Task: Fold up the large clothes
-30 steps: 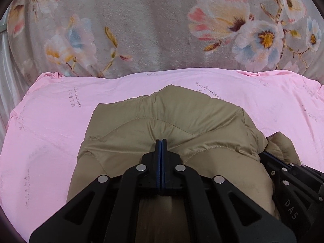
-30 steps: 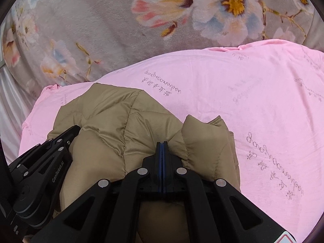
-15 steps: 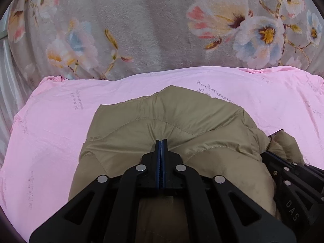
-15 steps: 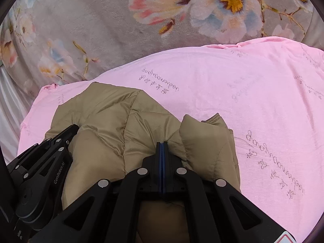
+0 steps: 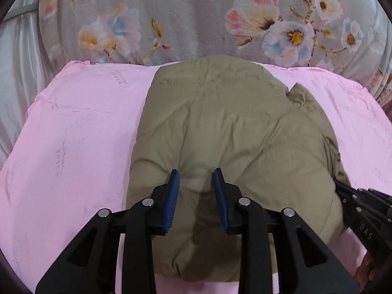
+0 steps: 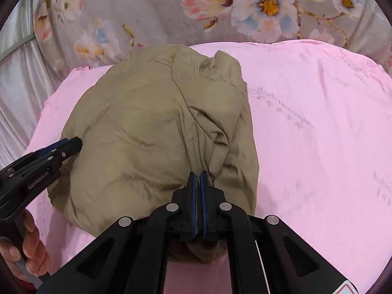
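A tan quilted jacket (image 5: 232, 134) lies folded in a compact bundle on a pink sheet (image 5: 73, 134); it also shows in the right wrist view (image 6: 152, 127). My left gripper (image 5: 196, 178) is open, its blue pads apart just above the jacket's near part, holding nothing. My right gripper (image 6: 199, 178) is shut on the jacket's near right edge. The left gripper also shows in the right wrist view (image 6: 71, 147) at the jacket's left side. The right gripper's body shows at the right edge of the left wrist view (image 5: 362, 210).
The pink sheet (image 6: 318, 134) covers the work surface. A grey floral blanket (image 5: 196, 17) lies behind it, also in the right wrist view (image 6: 245, 7). Pale satin fabric (image 5: 17, 78) hangs at the far left. A hand (image 6: 27, 247) holds the left gripper's handle.
The jacket was carried forward and laid flatter on the sheet. My left gripper, shut on it before, has opened and let go. My right gripper stays shut on it.
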